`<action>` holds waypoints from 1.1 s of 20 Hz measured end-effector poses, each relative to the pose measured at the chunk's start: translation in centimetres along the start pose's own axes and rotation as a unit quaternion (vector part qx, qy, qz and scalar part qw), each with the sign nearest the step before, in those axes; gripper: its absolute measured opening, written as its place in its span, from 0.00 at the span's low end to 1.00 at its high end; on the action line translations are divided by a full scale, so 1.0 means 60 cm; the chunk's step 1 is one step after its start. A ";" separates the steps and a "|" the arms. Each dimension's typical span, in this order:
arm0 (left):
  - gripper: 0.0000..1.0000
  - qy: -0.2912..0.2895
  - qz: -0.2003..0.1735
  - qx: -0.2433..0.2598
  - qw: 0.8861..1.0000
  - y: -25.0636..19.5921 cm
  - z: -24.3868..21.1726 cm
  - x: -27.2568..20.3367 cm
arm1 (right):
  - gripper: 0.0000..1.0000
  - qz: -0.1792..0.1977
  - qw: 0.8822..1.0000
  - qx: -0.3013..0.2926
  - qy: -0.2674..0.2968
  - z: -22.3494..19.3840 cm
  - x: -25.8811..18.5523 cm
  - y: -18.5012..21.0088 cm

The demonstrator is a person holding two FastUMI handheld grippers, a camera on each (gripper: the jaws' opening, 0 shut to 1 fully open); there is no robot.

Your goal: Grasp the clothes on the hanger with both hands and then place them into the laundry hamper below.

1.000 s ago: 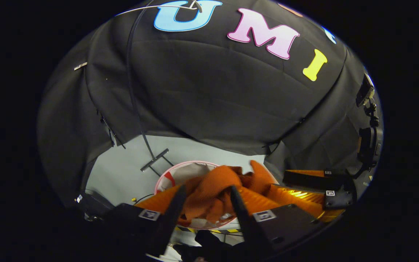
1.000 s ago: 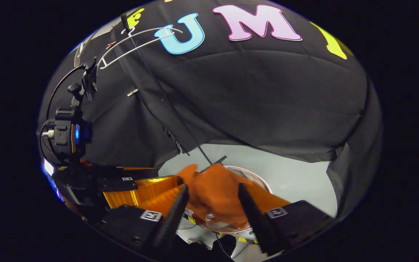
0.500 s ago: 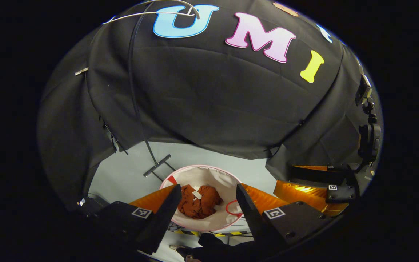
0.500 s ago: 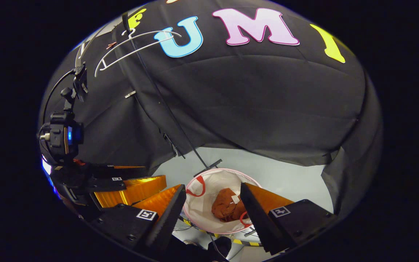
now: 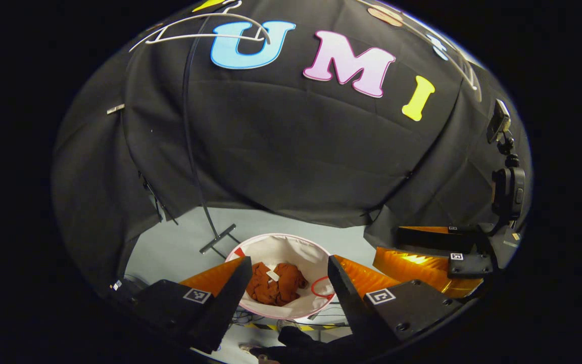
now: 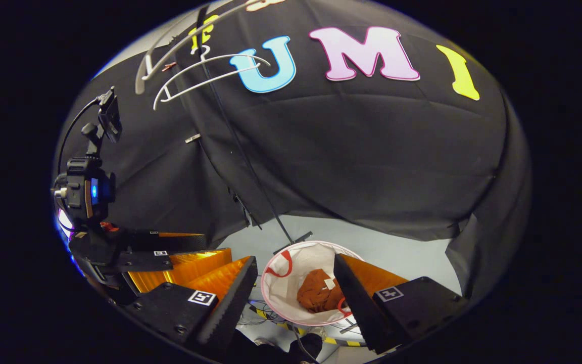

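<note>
In the left gripper view, the left hand-held gripper (image 5: 287,283) hung above the laundry hamper (image 5: 291,243) with its fingers spread wide and nothing between them. The rust-orange clothes (image 5: 276,289) lay bunched in the bottom of the white, pink-rimmed hamper, which stood on the pale floor (image 5: 170,247). The white hanger (image 5: 197,35) hung bare near the top. The right hand-held gripper (image 5: 442,255) showed at the right edge.

In the right gripper view, the right hand-held gripper (image 6: 296,290) was likewise spread wide and held nothing. The clothes (image 6: 319,297) sat inside the hamper (image 6: 283,288) below it. The hanger (image 6: 205,76) hung bare at upper left, and the left hand-held gripper (image 6: 170,255) showed at the left.
</note>
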State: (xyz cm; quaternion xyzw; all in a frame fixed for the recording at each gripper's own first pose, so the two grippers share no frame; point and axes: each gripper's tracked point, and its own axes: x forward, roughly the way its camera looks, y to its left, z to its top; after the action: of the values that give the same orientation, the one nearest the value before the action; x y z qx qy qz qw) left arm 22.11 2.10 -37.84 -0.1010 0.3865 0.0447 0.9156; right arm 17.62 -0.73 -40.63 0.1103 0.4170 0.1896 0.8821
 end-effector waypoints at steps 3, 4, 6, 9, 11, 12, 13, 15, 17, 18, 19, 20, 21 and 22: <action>0.95 -0.031 -0.013 0.019 0.999 -0.006 0.014 -0.055 | 0.98 -0.003 1.000 -0.003 -0.031 0.018 -0.037 0.034; 0.95 -0.040 -0.018 0.026 0.999 -0.006 0.018 -0.075 | 0.98 -0.006 0.999 -0.005 -0.043 0.027 -0.055 0.045; 0.95 -0.061 -0.027 0.040 0.997 -0.007 0.030 -0.117 | 0.98 -0.012 0.998 -0.004 -0.068 0.040 -0.089 0.077; 0.95 -0.100 -0.044 0.060 0.992 -0.003 0.048 -0.196 | 0.99 -0.025 0.993 -0.002 -0.112 0.064 -0.152 0.127; 0.95 -0.130 -0.058 0.073 0.987 0.001 0.061 -0.261 | 0.99 -0.033 0.989 0.000 -0.145 0.080 -0.201 0.166; 0.95 -0.149 -0.066 0.081 0.983 0.002 0.070 -0.295 | 1.00 -0.037 0.985 0.000 -0.166 0.087 -0.230 0.189; 0.95 -0.165 -0.074 0.089 0.980 0.005 0.075 -0.329 | 0.98 -0.043 0.981 -0.002 -0.188 0.095 -0.257 0.209; 0.95 -0.198 -0.086 0.108 0.970 0.010 0.085 -0.398 | 0.98 -0.064 0.971 -0.008 -0.230 0.108 -0.308 0.241; 0.95 -0.235 -0.090 0.125 0.960 0.018 0.095 -0.464 | 0.98 -0.083 0.959 -0.013 -0.269 0.122 -0.363 0.271; 0.95 -0.254 -0.091 0.131 0.954 0.021 0.101 -0.498 | 0.98 -0.089 0.954 -0.019 -0.287 0.128 -0.392 0.291; 0.92 -0.272 -0.090 0.135 0.949 0.022 0.103 -0.530 | 0.98 -0.095 0.948 -0.026 -0.303 0.135 -0.419 0.307; 0.95 -0.287 -0.091 0.138 0.944 0.022 0.107 -0.560 | 0.98 -0.100 0.942 -0.033 -0.319 0.143 -0.447 0.323; 0.95 -0.302 -0.093 0.141 0.938 0.020 0.112 -0.588 | 1.00 -0.104 0.936 -0.039 -0.335 0.153 -0.472 0.337; 0.95 -0.322 -0.097 0.145 0.931 0.015 0.122 -0.616 | 1.00 -0.105 0.928 -0.042 -0.355 0.160 -0.496 0.353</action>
State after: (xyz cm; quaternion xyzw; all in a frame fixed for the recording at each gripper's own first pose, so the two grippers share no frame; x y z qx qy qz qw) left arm 1.30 4.44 -6.48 0.0156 0.0621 -0.0703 0.9955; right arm 2.68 5.39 -6.47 0.0885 0.0769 0.0618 0.9912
